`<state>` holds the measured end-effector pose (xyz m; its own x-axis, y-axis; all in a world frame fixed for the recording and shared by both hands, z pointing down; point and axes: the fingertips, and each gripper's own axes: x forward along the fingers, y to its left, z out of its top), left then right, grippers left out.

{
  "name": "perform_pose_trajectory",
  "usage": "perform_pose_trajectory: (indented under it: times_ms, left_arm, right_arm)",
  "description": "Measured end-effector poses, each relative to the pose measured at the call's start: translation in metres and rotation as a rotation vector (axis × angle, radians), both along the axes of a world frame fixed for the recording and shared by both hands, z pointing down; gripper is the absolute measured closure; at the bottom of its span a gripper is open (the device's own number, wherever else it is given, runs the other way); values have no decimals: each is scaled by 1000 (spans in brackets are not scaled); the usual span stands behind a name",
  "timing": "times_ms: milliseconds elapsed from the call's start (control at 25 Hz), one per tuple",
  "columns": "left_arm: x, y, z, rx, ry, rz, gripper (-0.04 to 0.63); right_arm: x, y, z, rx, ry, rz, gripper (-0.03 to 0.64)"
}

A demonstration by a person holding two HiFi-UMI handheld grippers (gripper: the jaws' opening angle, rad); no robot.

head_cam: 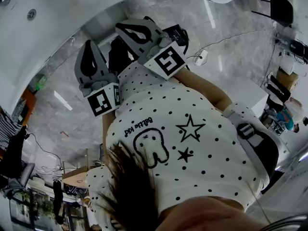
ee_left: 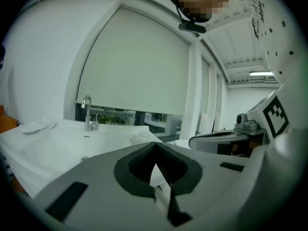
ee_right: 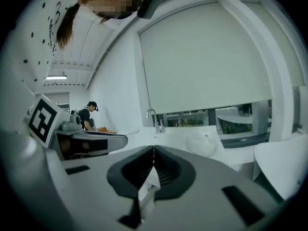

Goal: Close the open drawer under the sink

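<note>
Left hand-held gripper (ee_left: 155, 147): jaws closed tip to tip, nothing between them. Right hand-held gripper (ee_right: 153, 149): the same, shut and empty. Both are held side by side, close in front of the person's polka-dot shirt (head_cam: 192, 129), and point about level across the white sink (ee_left: 53, 146). The faucet (ee_left: 86, 112) stands at the sink's far edge, below a drawn roller blind (ee_left: 139, 66). The drawer under the sink lies outside every view, so its position and long axis cannot be told.
</note>
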<state>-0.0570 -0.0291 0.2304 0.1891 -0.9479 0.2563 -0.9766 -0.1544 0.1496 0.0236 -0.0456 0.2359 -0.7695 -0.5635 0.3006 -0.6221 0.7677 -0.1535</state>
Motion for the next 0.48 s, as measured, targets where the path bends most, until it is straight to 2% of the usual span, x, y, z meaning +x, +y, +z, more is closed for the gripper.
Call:
perform_pose_trajectory:
  times_ms: [160, 280, 480]
  left_arm:
    - [0, -5, -19, 36, -19, -10, 591]
    - [-4, -6, -24, 44, -33, -17, 591]
    - [0, -7, -25, 22, -29, -15, 591]
  right_arm:
    - [0, -5, -16, 60, 25, 13, 601]
    - [-6, -7, -24, 77, 7, 16, 601]
    - [-23, 5, -29, 112, -7, -93, 601]
